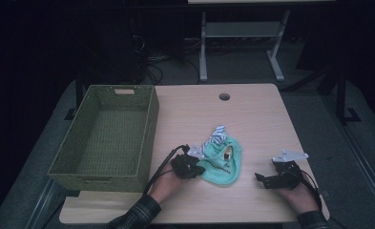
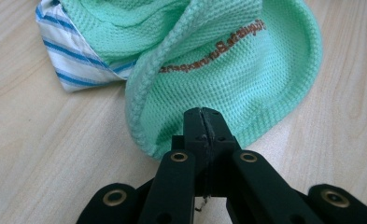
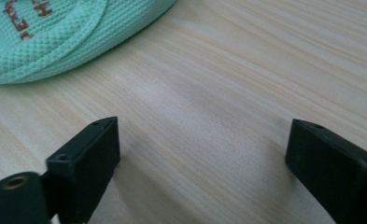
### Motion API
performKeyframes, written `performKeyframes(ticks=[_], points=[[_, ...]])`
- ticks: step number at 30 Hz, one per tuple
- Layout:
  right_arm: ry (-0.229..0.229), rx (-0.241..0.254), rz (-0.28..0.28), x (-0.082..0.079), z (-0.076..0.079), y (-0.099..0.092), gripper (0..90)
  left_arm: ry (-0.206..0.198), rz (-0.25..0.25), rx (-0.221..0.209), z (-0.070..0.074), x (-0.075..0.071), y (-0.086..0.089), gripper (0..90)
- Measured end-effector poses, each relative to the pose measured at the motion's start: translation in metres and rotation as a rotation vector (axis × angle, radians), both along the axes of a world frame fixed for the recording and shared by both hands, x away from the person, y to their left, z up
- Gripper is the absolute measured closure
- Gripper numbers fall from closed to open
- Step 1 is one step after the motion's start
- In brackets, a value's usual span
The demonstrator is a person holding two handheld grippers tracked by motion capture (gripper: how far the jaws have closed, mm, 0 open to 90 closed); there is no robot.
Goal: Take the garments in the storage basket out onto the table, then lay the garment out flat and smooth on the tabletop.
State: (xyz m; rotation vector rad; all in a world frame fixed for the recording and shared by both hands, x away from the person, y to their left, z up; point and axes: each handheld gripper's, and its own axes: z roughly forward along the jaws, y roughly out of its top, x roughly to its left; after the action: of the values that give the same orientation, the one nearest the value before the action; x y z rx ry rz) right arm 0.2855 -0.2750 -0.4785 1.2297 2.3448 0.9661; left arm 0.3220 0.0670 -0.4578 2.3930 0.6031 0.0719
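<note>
While my left gripper point(image 2: 202, 114) pinches the green cloth point(image 1: 222, 164) edge | right gripper point(image 1: 266, 180) spread, at 3 o'clock | basket point(image 1: 106, 136) at 9 o'clock | striped cloth point(image 2: 76, 63) underneath

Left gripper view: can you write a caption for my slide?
Left gripper, jaws closed, pinches the edge of a green cloth beside a striped cloth on the wooden table.

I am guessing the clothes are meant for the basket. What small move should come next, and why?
Probably lift the left gripper a little: its jaws look shut on the green garment's edge, which still lies on the table, while the basket sits empty to its left.
</note>
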Motion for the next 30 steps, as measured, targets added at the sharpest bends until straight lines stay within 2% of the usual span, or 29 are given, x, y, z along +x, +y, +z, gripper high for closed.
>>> performKeyframes(ticks=[6, 8, 12, 15, 16, 18, 20, 21, 24, 25, 28, 30], points=[[0.018, 0.039, 0.021, 0.007, 0.011, 0.001, 14.9, -0.009, -0.012, 0.018, 0.001, 0.0, 0.0, 89.2], [0.02, 0.05, 0.026, 0.01, 0.017, 0.002, 16.3, 0.001, -0.003, 0.003, 0.0, 0.0, 0.0, 89.2], [0.028, 0.075, 0.047, 0.021, 0.026, 0.006, 21.2, 0.009, -0.014, 0.01, 0.0, 0.002, 0.0, 89.2], [0.027, 0.084, 0.064, 0.029, 0.033, 0.007, 26.0, 0.017, -0.013, 0.001, 0.0, 0.003, 0.001, 89.3], [0.024, 0.092, 0.067, 0.032, 0.036, 0.007, 28.4, 0.024, 0.001, -0.013, -0.001, 0.002, 0.001, 89.2], [0.011, 0.12, 0.07, 0.039, 0.042, 0.007, 32.2, 0.023, -0.006, -0.008, -0.001, 0.003, 0.002, 89.3], [0.006, 0.129, 0.078, 0.044, 0.046, 0.007, 36.3, 0.024, -0.007, -0.007, -0.001, 0.004, 0.002, 89.3], [-0.008, 0.132, 0.081, 0.047, 0.048, 0.008, 37.9, 0.024, -0.007, -0.003, 0.0, 0.004, 0.001, 89.3], [-0.006, 0.113, 0.1, 0.056, 0.051, 0.011, 41.0, 0.023, 0.001, -0.002, 0.0, 0.003, 0.001, 89.3], [-0.018, 0.122, 0.103, 0.058, 0.051, 0.013, 43.1, 0.024, 0.001, -0.002, 0.0, 0.003, 0.001, 89.3], [-0.004, 0.108, 0.11, 0.068, 0.053, 0.016, 43.5, 0.025, 0.0, -0.009, -0.001, 0.004, 0.002, 89.3], [-0.027, 0.125, 0.111, 0.074, 0.055, 0.017, 46.4, 0.027, -0.001, -0.011, -0.001, 0.004, 0.002, 89.4]])
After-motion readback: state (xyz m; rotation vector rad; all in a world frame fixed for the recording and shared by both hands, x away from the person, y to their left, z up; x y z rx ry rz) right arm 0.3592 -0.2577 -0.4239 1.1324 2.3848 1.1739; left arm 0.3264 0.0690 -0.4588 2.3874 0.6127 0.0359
